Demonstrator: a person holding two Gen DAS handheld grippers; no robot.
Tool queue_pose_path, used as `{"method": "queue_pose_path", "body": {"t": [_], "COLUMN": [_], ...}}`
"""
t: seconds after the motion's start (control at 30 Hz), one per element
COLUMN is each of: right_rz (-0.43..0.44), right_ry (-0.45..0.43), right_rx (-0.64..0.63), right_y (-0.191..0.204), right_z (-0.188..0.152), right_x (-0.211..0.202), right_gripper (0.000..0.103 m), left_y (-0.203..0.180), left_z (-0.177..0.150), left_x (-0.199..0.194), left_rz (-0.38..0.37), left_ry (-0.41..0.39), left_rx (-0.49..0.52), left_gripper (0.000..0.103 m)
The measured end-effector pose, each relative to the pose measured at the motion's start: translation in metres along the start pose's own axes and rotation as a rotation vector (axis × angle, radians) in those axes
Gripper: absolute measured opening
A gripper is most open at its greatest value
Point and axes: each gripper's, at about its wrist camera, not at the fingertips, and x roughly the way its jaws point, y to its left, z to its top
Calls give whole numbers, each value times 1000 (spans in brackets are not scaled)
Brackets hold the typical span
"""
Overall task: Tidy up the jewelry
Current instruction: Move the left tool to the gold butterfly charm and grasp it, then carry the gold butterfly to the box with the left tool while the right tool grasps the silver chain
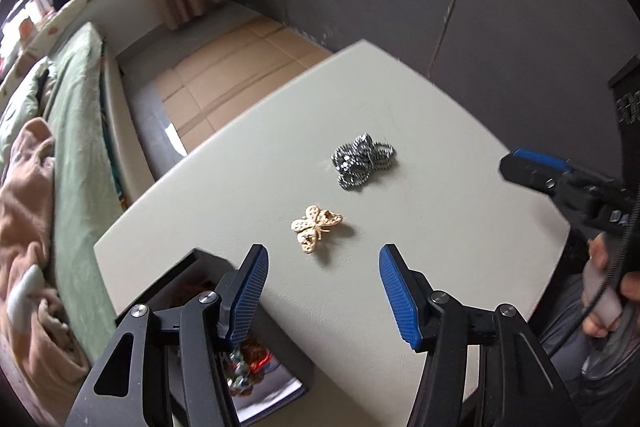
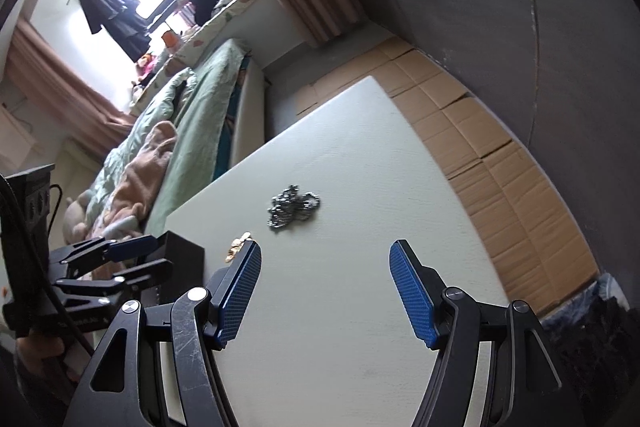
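Left gripper (image 1: 324, 287): jaws apart, empty, above the surface (image 1: 440, 267). Right gripper (image 2: 326, 287): jaws apart, empty. The box (image 1: 276, 379) at the near edge already holds some jewelry. Two pieces remain loose: a gold butterfly brooch (image 1: 316, 225) nearest, then a silver beaded chain (image 1: 362, 161), bunched, beyond.

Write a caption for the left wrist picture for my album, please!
Left gripper with open blue fingers above a gold butterfly brooch, a silver beaded chain beyond on the table.
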Motion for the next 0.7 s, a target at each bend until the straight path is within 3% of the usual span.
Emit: {"method": "queue_pose_path", "body": {"t": [0.07,0.27,0.4,0.5,0.7], "right_rz": [-15,-24,-23,-20,-22], "right_ry": [0,9,26,32,51], "right_rx": [11,39,56,66,74], "right_y": [-4,-13,-17,-19,-22], "right_z": [1,1,1,2,1], "right_x": [0,-1,1,2,6], "right_gripper": [67,67,67,67,67], "left_y": [-3,-8,-8,-4,-4], "left_z": [4,10,14,17,27], "left_x": [14,46,61,73,79], "left_rz": [20,56,90,104,92], "left_ry": [51,138,166,191,187], "left_rx": [15,46,53,39,36], "left_gripper": [48,47,46,37,36]}}
